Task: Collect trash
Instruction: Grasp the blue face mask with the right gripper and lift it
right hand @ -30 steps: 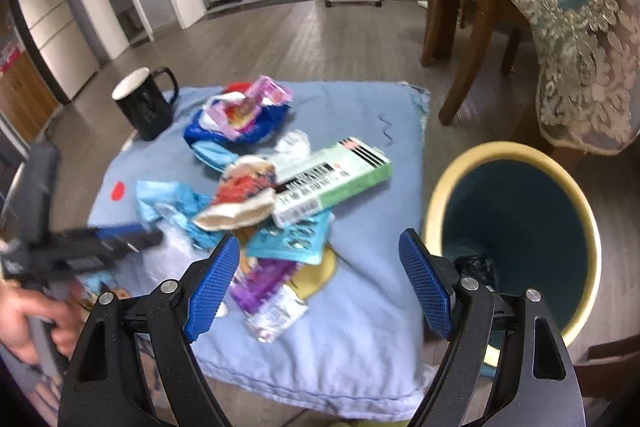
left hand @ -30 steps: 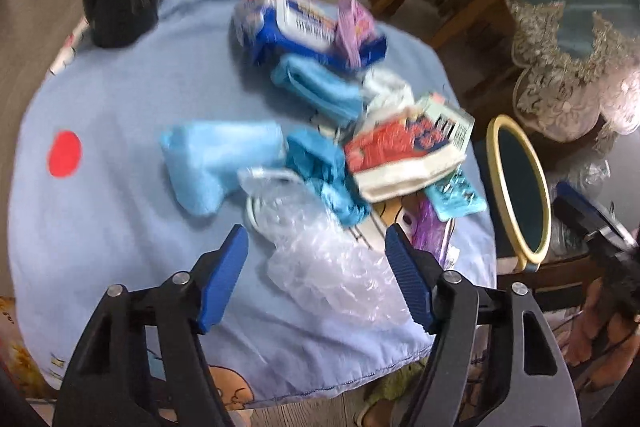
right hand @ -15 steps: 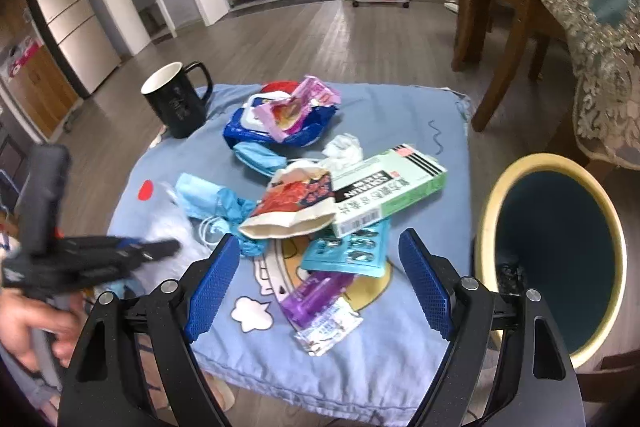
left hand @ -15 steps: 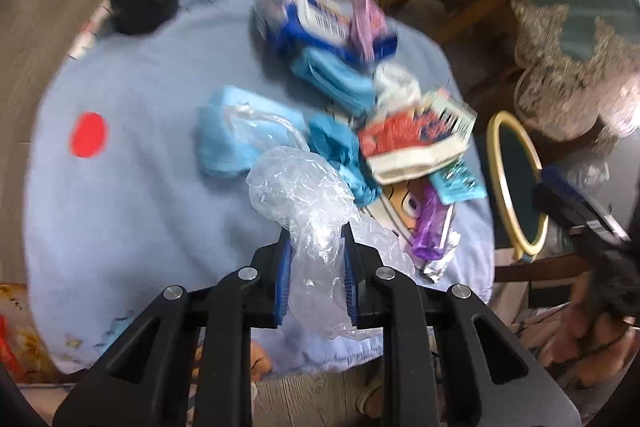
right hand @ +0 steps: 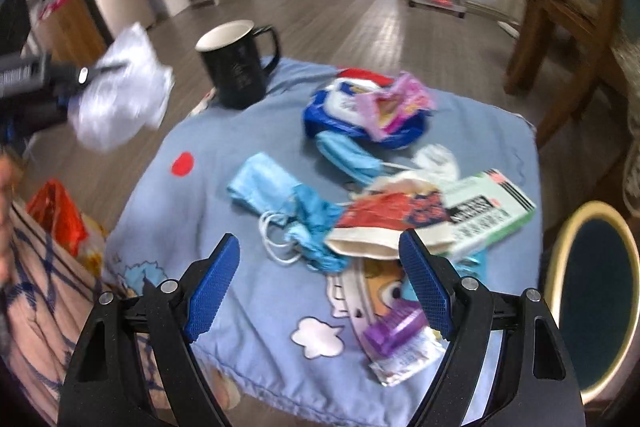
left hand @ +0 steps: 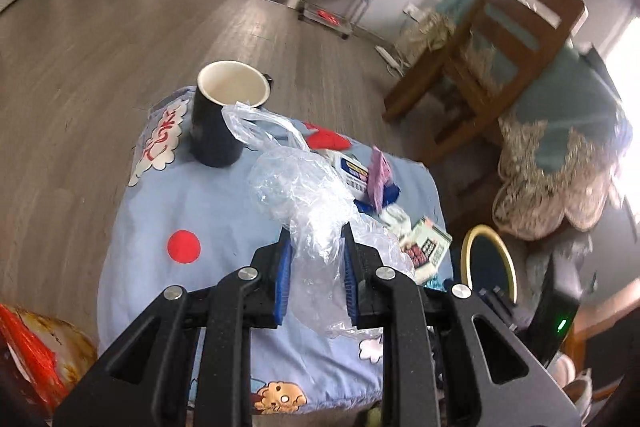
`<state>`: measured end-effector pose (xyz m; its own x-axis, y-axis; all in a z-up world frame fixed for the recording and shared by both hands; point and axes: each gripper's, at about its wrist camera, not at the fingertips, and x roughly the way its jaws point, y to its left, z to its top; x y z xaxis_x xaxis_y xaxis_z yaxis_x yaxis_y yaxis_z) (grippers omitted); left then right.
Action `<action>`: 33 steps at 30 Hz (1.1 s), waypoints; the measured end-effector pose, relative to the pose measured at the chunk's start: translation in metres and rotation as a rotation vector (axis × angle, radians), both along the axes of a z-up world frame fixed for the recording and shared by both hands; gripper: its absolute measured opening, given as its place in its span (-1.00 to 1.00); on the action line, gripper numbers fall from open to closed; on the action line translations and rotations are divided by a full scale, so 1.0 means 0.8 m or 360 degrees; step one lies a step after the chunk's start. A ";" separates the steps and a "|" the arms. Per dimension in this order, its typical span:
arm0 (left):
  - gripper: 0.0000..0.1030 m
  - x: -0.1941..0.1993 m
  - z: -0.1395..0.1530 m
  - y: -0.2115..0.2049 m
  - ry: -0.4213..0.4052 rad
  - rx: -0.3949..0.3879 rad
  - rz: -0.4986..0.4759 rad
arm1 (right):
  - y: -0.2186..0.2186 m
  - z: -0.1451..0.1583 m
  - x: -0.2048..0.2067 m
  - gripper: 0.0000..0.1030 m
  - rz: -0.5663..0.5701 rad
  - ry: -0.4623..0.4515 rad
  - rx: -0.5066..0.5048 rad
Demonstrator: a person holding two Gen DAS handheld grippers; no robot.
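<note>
My left gripper (left hand: 314, 247) has its jaws clamped on a crumpled clear plastic bag (left hand: 308, 195), held in the air above the light-blue cartoon-print cloth surface (right hand: 256, 307). My right gripper (right hand: 320, 279) hangs with jaws wide apart and nothing between them. Just beyond it: purple wrapper (right hand: 394, 331), blue face masks (right hand: 264, 183), red-and-white paper pouch (right hand: 384, 215), green-white carton (right hand: 488, 203). Bare cloth at left. Round bin with cream rim (right hand: 560, 247) off the right edge. Farther: glossy black mug (right hand: 236, 67), wooden chair (right hand: 568, 7).
</note>
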<state>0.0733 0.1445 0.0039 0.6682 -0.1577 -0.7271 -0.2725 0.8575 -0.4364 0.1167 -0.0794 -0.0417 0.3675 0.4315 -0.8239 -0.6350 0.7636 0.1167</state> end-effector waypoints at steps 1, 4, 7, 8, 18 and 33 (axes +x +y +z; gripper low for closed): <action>-0.59 0.000 -0.002 0.004 -0.0006 -0.0012 0.0020 | 0.011 -0.004 -0.002 0.59 0.0030 -0.0008 -0.0027; -0.59 -0.001 -0.006 0.015 -0.0032 -0.0067 0.0079 | 0.035 -0.013 -0.002 0.59 0.0081 -0.0010 -0.0051; -0.59 -0.006 -0.008 0.023 -0.0056 -0.0064 0.0140 | 0.055 -0.018 0.002 0.56 0.0108 0.0008 -0.0031; -0.59 -0.007 -0.007 0.026 -0.0068 -0.0064 0.0162 | 0.062 -0.020 0.003 0.56 0.0122 0.0012 -0.0027; -0.59 -0.027 -0.001 0.052 -0.0144 -0.0061 0.0354 | 0.137 -0.052 0.016 0.43 0.0199 0.0016 -0.0092; -0.59 -0.026 -0.004 0.052 -0.0152 -0.0069 0.0378 | 0.128 -0.052 0.019 -0.81 0.0196 0.0112 0.0030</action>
